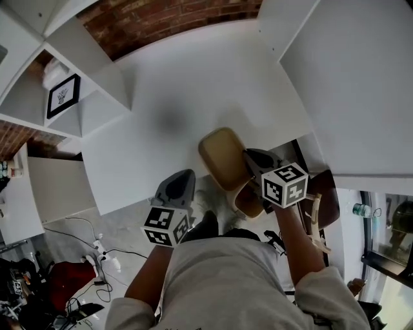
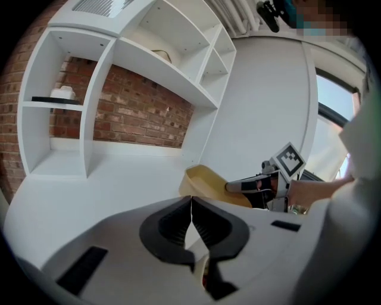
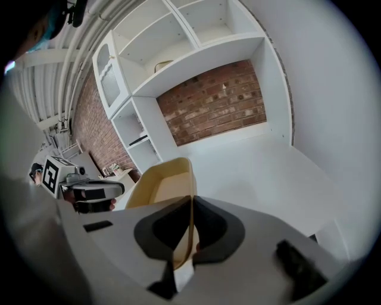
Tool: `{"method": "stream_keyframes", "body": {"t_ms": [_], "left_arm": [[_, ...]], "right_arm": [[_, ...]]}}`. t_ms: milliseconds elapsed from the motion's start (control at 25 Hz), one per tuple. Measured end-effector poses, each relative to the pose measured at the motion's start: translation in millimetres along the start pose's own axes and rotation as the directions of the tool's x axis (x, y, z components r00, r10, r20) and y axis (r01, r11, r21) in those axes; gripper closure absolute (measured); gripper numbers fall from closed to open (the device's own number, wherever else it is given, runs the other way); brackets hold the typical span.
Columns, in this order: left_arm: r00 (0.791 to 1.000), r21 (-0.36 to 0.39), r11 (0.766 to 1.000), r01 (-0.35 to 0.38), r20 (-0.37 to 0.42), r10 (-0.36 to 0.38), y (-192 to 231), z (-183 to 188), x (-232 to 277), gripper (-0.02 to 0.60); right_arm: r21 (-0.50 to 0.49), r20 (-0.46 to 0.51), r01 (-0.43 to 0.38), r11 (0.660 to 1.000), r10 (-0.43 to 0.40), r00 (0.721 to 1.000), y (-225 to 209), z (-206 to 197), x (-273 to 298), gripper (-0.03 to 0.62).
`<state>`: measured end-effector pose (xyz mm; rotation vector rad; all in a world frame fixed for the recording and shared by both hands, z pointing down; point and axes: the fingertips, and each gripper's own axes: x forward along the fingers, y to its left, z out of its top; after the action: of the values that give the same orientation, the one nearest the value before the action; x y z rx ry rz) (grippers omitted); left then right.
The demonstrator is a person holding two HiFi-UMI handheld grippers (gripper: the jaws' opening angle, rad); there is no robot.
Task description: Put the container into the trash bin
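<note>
The container [image 1: 222,158] is a shallow tan tray, lifted off the white counter [image 1: 181,97] and tilted. My right gripper [image 1: 248,156] is shut on its near rim; in the right gripper view the thin tan wall [image 3: 161,184] runs straight between the pads of that gripper [image 3: 191,208]. My left gripper [image 1: 183,177] hangs to the left of the container, apart from it. Its jaws [image 2: 191,205] are shut with nothing between them. The left gripper view shows the container [image 2: 208,181] ahead with the right gripper [image 2: 231,187] clamped on it. No trash bin is in view.
White shelving [image 1: 64,71] with a framed picture [image 1: 62,95] stands at the left, against a brick wall [image 1: 161,19]. A white wall panel [image 1: 348,84] rises at the right. Cables and clutter [image 1: 97,248] lie on the floor at the lower left.
</note>
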<state>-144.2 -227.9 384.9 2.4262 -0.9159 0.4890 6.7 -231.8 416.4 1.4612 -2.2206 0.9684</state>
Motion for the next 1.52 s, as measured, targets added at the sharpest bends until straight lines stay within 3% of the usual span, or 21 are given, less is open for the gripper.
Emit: {"method": "stream_keyframes", "body": {"t_ms": [800,1160,1520], "left_arm": [[0.995,0.09,0.991,0.1,0.005,-0.101,-176,-27,-3,0.565],[0.987,0.152,0.976,0.159,-0.028,-0.157,-268,-69,-13,0.565],[0.985,0.177,0.97,0.167,-0.066,-0.158,-301,-100,-35,0.565]], "right_arm": [[0.066,0.087,0.118,0.991,-0.124,0.989,-56,-82,-184,0.562],[0.111,0.101,0.172,0.979,-0.183,0.978,-80,-147,-271,0.562],[0.16,0.092,0.184,0.97,-0.2,0.975,-83,-194,-302,0.562]]}}
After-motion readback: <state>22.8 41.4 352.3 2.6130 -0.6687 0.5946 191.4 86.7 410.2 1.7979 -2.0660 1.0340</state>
